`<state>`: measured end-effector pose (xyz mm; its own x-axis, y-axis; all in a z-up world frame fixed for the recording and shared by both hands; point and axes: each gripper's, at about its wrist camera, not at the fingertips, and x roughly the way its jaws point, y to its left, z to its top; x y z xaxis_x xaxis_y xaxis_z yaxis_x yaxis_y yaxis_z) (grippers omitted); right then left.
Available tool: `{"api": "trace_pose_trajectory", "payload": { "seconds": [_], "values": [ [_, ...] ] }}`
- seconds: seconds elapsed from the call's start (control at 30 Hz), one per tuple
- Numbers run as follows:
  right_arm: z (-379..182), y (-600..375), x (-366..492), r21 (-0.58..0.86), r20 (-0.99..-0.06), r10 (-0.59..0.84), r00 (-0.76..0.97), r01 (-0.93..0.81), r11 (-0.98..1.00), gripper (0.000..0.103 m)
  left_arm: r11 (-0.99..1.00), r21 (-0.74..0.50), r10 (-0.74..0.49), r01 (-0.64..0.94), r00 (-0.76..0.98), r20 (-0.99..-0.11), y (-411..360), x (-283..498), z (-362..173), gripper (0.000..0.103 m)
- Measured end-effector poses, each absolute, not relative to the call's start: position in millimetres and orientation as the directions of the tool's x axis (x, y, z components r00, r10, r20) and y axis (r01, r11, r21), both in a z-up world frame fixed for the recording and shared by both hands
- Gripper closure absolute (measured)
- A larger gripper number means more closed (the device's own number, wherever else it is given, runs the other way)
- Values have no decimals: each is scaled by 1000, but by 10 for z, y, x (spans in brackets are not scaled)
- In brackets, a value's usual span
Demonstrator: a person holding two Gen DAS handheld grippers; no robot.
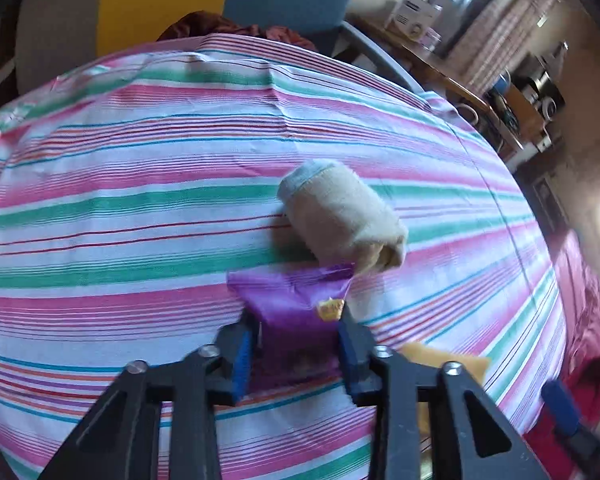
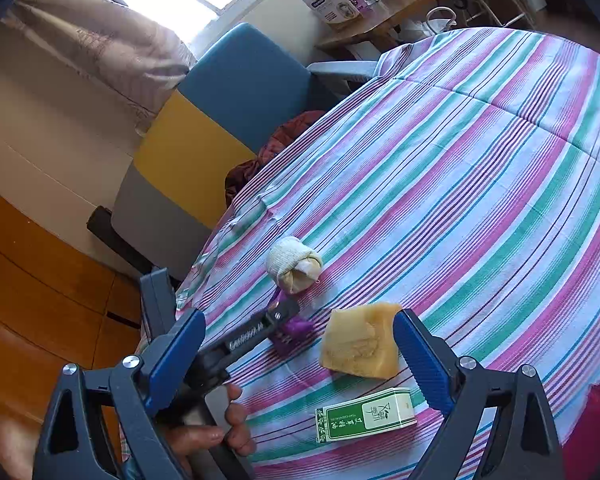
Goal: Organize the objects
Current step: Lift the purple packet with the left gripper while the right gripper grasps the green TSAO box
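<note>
A purple packet lies on the striped bed sheet, and my left gripper is shut on it, blue pads pressing both sides. Just beyond it rests a rolled beige cloth. In the right wrist view the same left gripper pins the purple packet near the sheet's edge, with the cloth roll behind it. My right gripper stands open and wide. A yellow soap block sits by its right finger, untouched. A green and white box lies nearer the camera.
A blue, yellow and grey chair stands against the bed's far side with dark red cloth on it. A wooden desk carries boxes. A hand holds the left gripper's handle. Red bedding lies past the sheet's edge, wood floor on the left.
</note>
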<state>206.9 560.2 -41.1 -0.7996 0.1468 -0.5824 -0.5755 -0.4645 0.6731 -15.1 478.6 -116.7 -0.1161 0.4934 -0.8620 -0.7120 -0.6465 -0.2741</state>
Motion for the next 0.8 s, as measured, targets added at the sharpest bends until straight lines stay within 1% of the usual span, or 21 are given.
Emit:
{"api": "trace_pose_trajectory", "payload": {
  "seconds": [0.2,0.3,0.43,0.53,0.67,0.8],
  "values": [
    [-435,5621,2069,669,-598,145,-789,-590,-452,7,-608,-217,491,-764,-147,-859,4241,-87,-1122,71],
    [-472,5615,2006,645,-635,125,-763,-612,-458,7,-588,-201,496,-784,-152,-855,3945,-11,-1099,72],
    [-544,5577,1862,567,-715,106,-691,-663,-489,5,-561,-159,491,-812,-172,-854,3560,192,-1047,72],
    [-641,5536,1709,480,-791,86,-606,-701,-528,3,-562,-171,505,-809,-172,-846,3403,253,-983,72],
    [-752,5443,1550,367,-871,51,-488,-717,-593,3,-540,-193,541,-820,-162,-825,3247,320,-888,73],
    [-827,5260,1435,253,-930,35,-367,-706,-662,1,-534,-230,557,-814,-134,-820,3102,351,-853,73]
  ]
}}
